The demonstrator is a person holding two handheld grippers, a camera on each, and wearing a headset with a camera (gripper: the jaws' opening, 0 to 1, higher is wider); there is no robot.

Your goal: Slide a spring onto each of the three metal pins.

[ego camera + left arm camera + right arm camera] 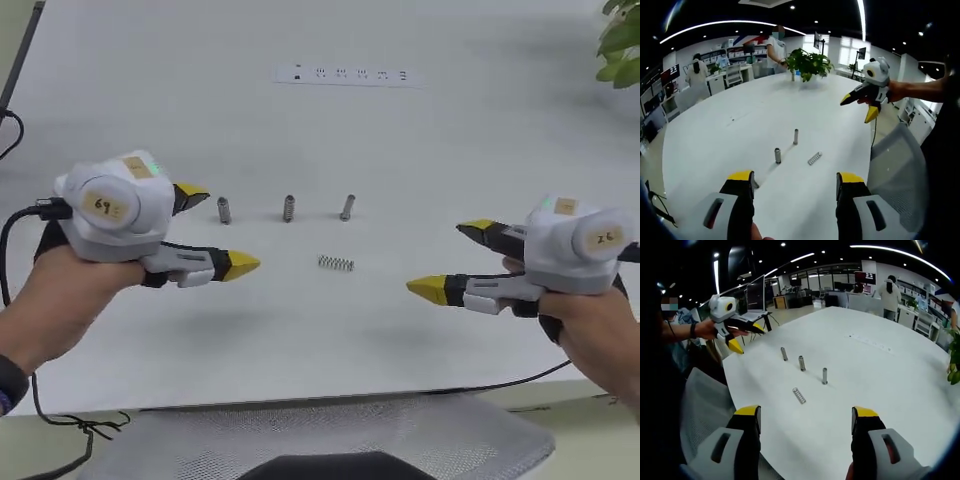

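Head view shows the loose grey metal coil spring (336, 263) lying flat on the white surface (420, 140). It is just in front of the row of three short upright metal pins (289, 208), between the middle pin and the right pin (347, 207). The right pin looks slim and bare. The other two look thicker and ribbed, so I think they already carry springs. I judge the spring to be very light, a little squashy and ready to roll. I would pinch it gently across its middle coils, so that both ends stay free for the pin. My left gripper (215, 228) and my right gripper (452, 258) hover at each side, both with jaws spread wide and holding nothing. Far behind lies a white power strip (342, 74).
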